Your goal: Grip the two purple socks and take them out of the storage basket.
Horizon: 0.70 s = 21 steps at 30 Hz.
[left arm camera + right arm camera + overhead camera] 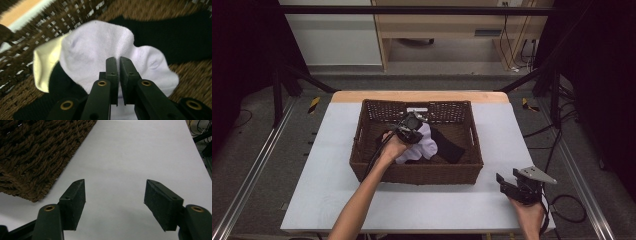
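Left tongs [118, 61] pinching the white sock [100, 50] mid-basket [362, 165], walls all round. Right tongs [115, 202] spread wide over bare table [140, 150], just off the basket's corner.

Bare forearms, no sleeves, entering from six o'clock in the high view. Left gripper [411, 131]: black body, dark cable trailing along the arm toward seven o'clock. Right gripper [512, 186]: black, topped by a grey three-cornered plate at two o'clock, black cable looping off at four o'clock. Up close, matte dark-green-black fingers [111, 72], flat rectangular pads with small screw holes, brass-ringed rivets at the arm joints. Same blocky fingers [75, 202] and brass rivets on the right.
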Each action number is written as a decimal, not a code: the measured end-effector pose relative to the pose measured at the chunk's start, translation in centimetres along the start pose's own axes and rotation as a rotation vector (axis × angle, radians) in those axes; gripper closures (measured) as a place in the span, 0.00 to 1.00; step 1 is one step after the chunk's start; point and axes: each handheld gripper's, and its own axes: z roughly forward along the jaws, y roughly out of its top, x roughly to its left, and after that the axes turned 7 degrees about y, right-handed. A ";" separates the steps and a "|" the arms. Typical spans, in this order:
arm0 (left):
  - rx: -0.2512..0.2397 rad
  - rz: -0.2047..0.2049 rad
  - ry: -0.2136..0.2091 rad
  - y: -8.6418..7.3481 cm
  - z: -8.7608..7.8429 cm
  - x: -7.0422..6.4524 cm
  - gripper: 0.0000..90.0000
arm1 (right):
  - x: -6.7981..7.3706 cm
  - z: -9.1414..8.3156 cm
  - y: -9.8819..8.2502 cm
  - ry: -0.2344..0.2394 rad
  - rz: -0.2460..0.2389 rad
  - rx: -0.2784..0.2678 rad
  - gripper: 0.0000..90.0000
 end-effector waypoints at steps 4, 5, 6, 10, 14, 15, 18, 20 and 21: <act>-0.085 -0.027 0.007 0.2 -1.4 0.1 0.95 | 0.0 -0.1 0.0 -0.001 -0.002 -0.004 0.38; -0.107 -0.019 0.015 0.2 -1.7 0.0 0.95 | 0.0 0.0 0.0 0.000 -0.002 -0.004 0.38; -0.127 -0.012 0.020 0.2 -2.1 -0.2 0.95 | 0.0 0.0 0.0 0.000 -0.002 -0.005 0.38; -0.222 -0.011 0.028 0.3 -3.6 -0.7 0.95 | -0.1 -0.1 0.0 0.001 0.002 -0.009 0.38; -0.289 -0.027 0.024 0.5 -4.9 -0.6 0.95 | -0.1 -0.2 0.0 0.000 0.005 -0.015 0.39; -0.317 -0.039 0.019 0.6 -5.7 -0.5 0.95 | -0.2 -0.1 0.0 0.000 0.005 -0.014 0.39; -0.337 -0.044 0.018 0.5 -6.6 -0.2 0.95 | -0.1 -0.1 0.1 0.004 0.009 -0.010 0.39; -0.343 -0.044 0.021 0.5 -7.0 0.0 0.95 | -0.1 -0.2 0.1 0.005 0.008 -0.013 0.39; -0.343 -0.044 0.021 0.5 -7.0 0.0 0.95 | -0.1 -0.2 0.1 0.005 0.008 -0.013 0.39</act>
